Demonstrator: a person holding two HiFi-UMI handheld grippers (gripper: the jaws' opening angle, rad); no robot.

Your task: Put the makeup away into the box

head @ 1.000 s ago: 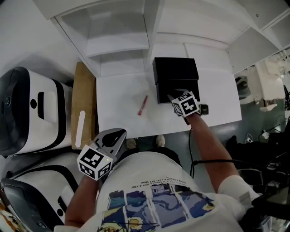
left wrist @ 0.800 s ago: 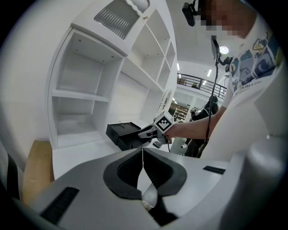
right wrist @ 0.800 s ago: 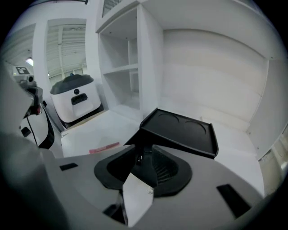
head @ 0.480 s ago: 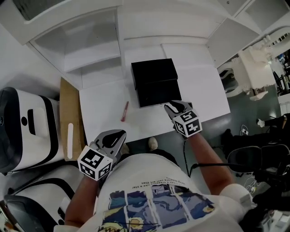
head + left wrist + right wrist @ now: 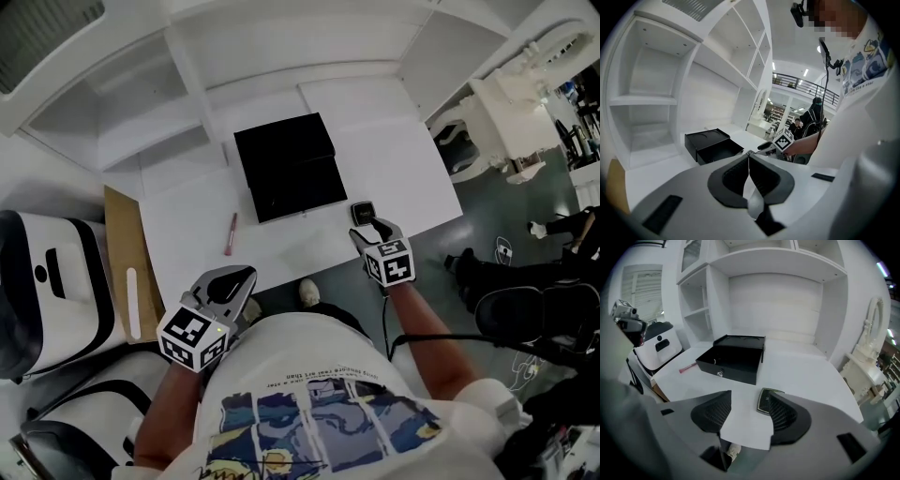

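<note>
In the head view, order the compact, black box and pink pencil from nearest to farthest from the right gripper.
The right gripper has just been opening its jaws, nothing gripped.
1. compact, at its jaw tips.
2. black box, up-left.
3. pink pencil, far left.

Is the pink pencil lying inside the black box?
No, the pink pencil lies on the white table, apart from the black box, at its left.

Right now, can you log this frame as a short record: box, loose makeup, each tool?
box: black drawer box, drawer pulled out, on white table
loose makeup: pink pencil left of box; dark compact off its front right corner
right tool: open, jaws just been opening, nothing between them, compact by right jaw's tip
left tool: shut, empty
</note>
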